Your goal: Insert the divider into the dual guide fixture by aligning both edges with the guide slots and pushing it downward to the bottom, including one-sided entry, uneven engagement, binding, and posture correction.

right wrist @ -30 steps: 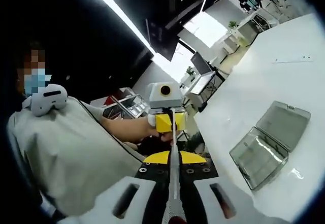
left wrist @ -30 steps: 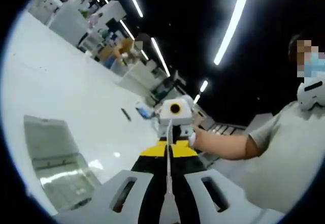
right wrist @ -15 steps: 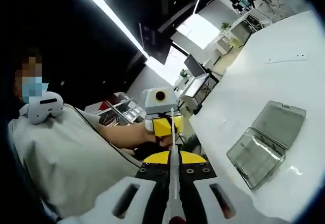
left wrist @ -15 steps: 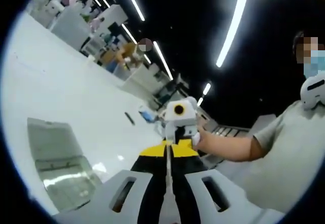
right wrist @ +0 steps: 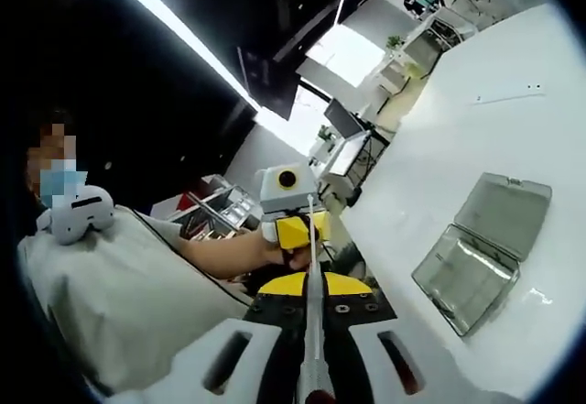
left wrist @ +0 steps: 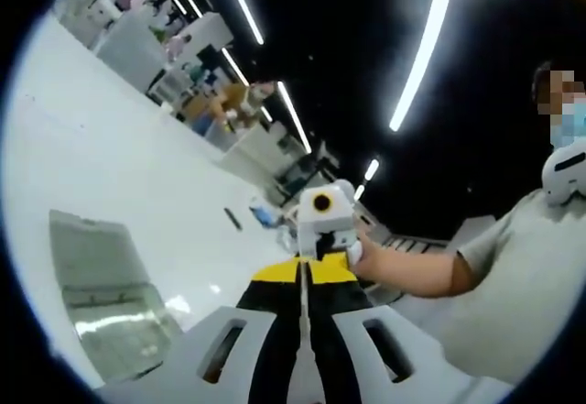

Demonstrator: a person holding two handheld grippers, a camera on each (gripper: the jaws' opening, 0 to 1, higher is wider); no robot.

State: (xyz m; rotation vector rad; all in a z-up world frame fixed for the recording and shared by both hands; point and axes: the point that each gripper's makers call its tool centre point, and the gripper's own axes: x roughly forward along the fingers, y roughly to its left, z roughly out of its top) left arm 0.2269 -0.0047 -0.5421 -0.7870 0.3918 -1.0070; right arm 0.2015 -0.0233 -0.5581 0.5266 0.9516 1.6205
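Divider held edge-on between both grippers, above the table

Divider [left wrist: 301, 294] is showing as a thin pale sheet seen edge-on, running up the middle of the left gripper view between the jaws of the left gripper [left wrist: 301, 280]. In the right gripper view the same sheet [right wrist: 312, 285] is rising between the jaws of the right gripper [right wrist: 313, 285]. Both sets of jaws are pinching it, one at each end, facing each other; holding both ends probably is keeping the sheet level so both edges can meet the slots together.

Clear plastic case [right wrist: 481, 253] is lying open on the white table [right wrist: 430, 157], lid hinged back, well apart from the grippers; it is also appearing at the lower left of the left gripper view [left wrist: 105, 294]. Whether this is the guide fixture, cannot tell. The divider is not in any slot yet.

A person's forearm [left wrist: 412, 267] is reaching behind the opposite gripper. Nothing is lying between the divider and the case.
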